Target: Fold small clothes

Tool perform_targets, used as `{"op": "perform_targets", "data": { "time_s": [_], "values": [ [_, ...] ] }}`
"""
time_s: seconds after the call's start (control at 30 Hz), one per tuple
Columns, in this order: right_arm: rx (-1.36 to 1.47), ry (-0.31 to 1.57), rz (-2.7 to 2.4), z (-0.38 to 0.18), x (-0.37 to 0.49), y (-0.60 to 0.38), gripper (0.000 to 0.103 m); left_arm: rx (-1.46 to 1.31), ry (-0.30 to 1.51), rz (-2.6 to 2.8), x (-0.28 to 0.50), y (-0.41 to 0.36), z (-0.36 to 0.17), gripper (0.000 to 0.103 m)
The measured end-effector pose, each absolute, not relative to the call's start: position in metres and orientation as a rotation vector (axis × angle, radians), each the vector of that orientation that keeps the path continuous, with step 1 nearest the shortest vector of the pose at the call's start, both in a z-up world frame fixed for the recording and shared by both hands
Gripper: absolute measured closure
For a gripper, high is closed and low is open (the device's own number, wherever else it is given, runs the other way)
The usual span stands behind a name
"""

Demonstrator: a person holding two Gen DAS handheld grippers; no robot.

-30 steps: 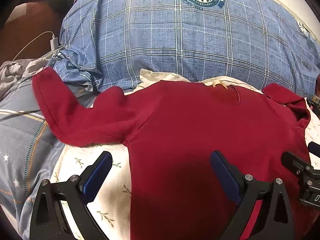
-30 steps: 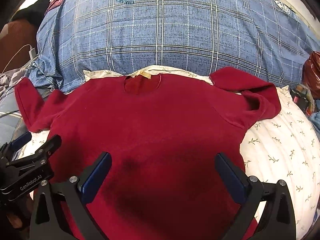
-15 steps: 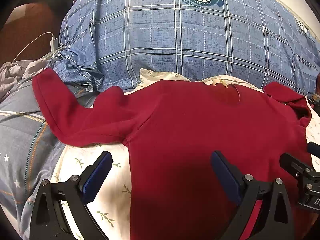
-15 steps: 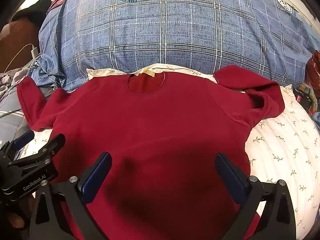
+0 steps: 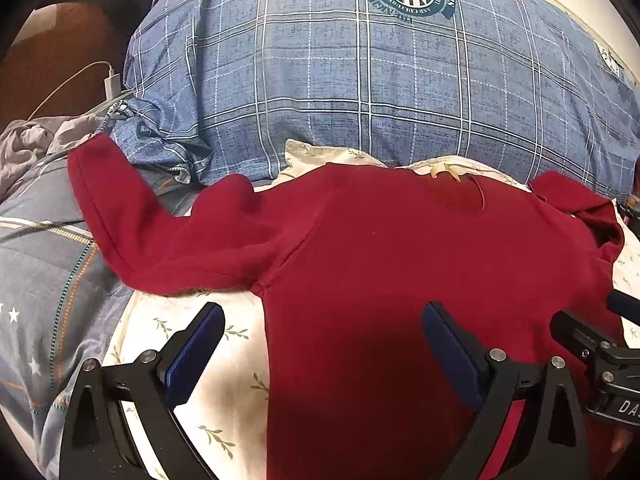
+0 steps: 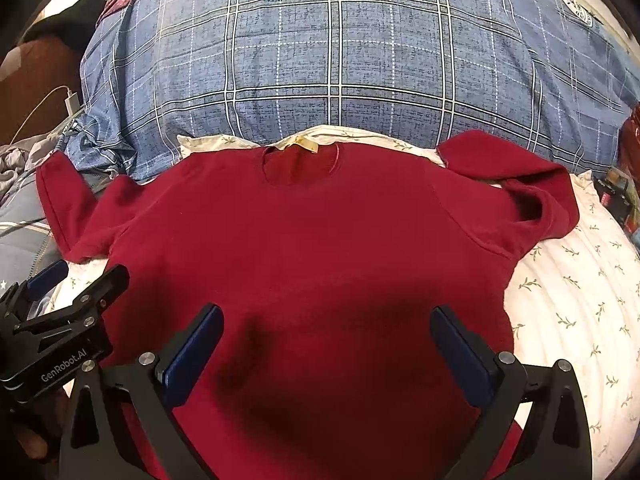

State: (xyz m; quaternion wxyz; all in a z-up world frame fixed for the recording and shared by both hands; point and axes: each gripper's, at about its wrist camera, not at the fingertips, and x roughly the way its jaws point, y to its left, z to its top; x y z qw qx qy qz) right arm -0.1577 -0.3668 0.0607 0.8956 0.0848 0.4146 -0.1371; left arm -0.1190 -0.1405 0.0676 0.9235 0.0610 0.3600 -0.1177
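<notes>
We hold both the left gripper (image 5: 322,344) and the right gripper (image 6: 326,342) spread wide and empty above the lower body of the red sweater (image 6: 312,248), which lies flat mid-frame on the floral sheet (image 6: 568,300). The first fold looks not yet begun. Next, we judge, the left sleeve (image 5: 132,216) at the frame's left must be pinched and brought across the chest.

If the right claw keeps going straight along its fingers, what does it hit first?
Likely the red top: the open right claw points over its body toward the neckline. Beyond lies the plaid pillow. Height above the cloth is unclear.
</notes>
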Motion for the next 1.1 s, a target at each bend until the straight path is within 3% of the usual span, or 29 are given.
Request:
{"op": "perform_targets", "data": {
  "time_s": [1.1],
  "values": [
    [0.150, 0.883, -0.356, 0.052, -0.142, -0.372, 0.000, 0.069, 0.754, -0.242, -0.104, -0.130, 0.068, 0.004]
  ]
}}
